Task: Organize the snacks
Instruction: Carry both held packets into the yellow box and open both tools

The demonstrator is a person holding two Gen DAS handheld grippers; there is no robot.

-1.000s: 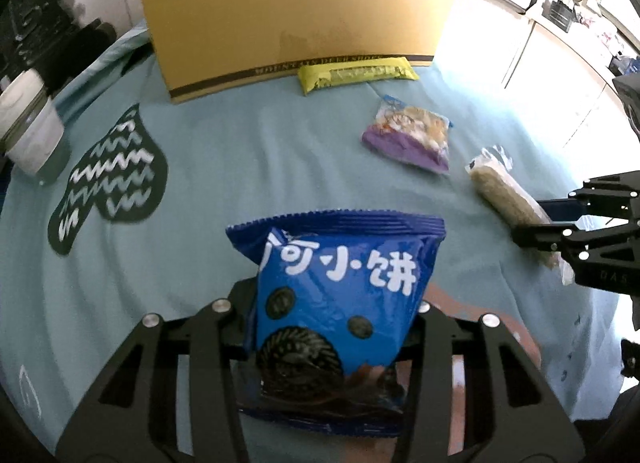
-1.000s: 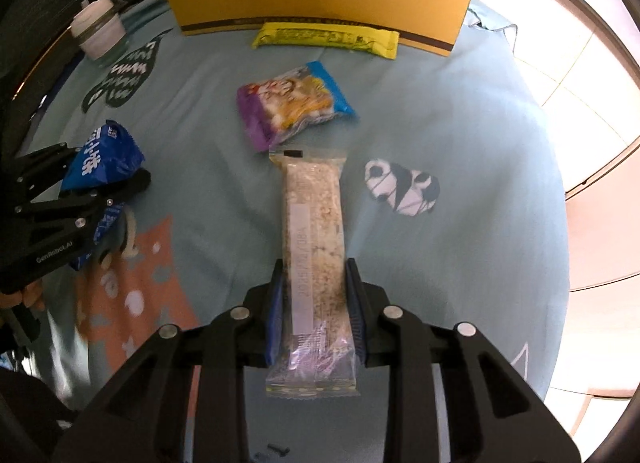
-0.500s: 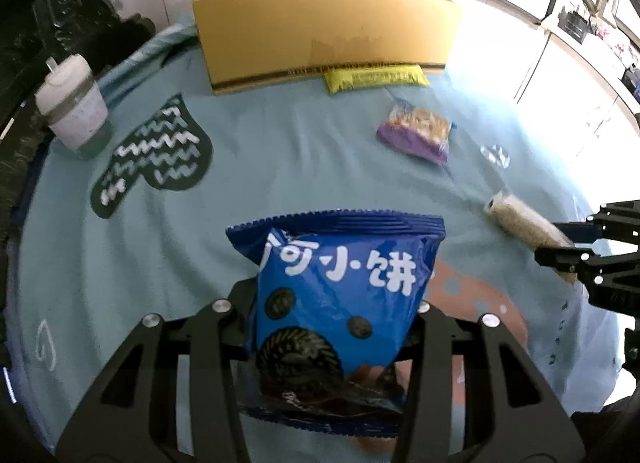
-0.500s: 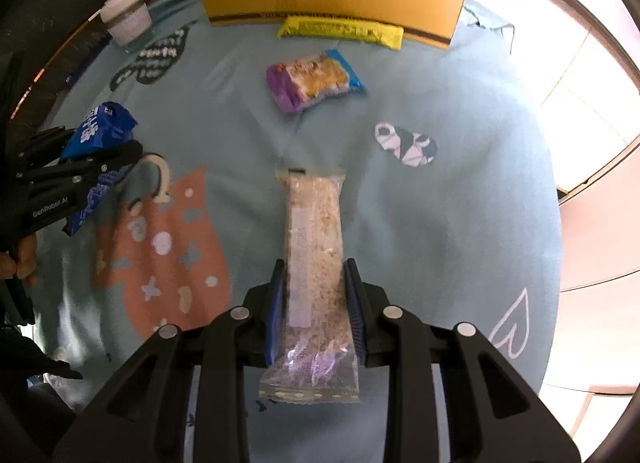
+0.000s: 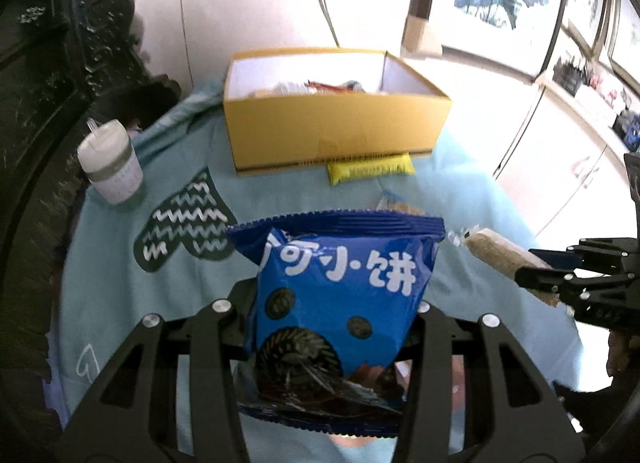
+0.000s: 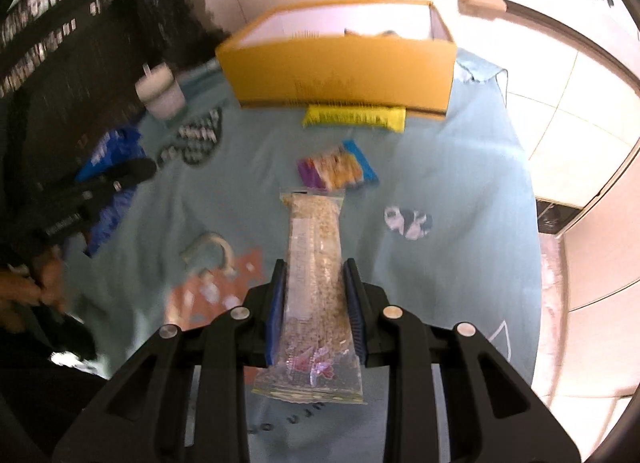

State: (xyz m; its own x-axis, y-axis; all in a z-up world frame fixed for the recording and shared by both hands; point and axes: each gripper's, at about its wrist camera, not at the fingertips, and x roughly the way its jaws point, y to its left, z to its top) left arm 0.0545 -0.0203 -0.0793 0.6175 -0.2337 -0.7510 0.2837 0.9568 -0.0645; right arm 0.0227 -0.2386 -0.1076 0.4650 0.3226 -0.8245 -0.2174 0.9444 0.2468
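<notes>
The left tongs [image 5: 336,327] are closed on a blue cookie bag [image 5: 340,291], pinching its lower half from both sides so the bag stands upright between the fingers, lifted clear of the worktop [image 5: 120,303]. The right tongs [image 6: 316,303] are clamped narrowly on a clear oat bar [image 6: 316,275], which lies lengthwise between the blue pads [image 6: 277,303] and sticks out past both ends of them, also held above the cloth.

Both tongs are raised and point toward the yellow box [image 5: 332,131] at the far edge of the worktop. From the left wrist view the right tongs [image 5: 560,275] come in from the right side with the oat bar [image 5: 504,259] pointing inward. From the right wrist view the left tongs [image 6: 92,191] sit at the left with the cookie bag [image 6: 112,167], and a hand [image 6: 28,287] shows behind them, blurred.

Count: two held snacks, one per tongs. Two more lie on the worktop: a yellow packet [image 6: 354,117] touching the box's front wall, and a purple packet [image 6: 336,171] nearer, between the yellow one and the oat bar's tip. One open box, with some wrappers showing inside. One white cup [image 5: 112,167] stands left of the box.
</notes>
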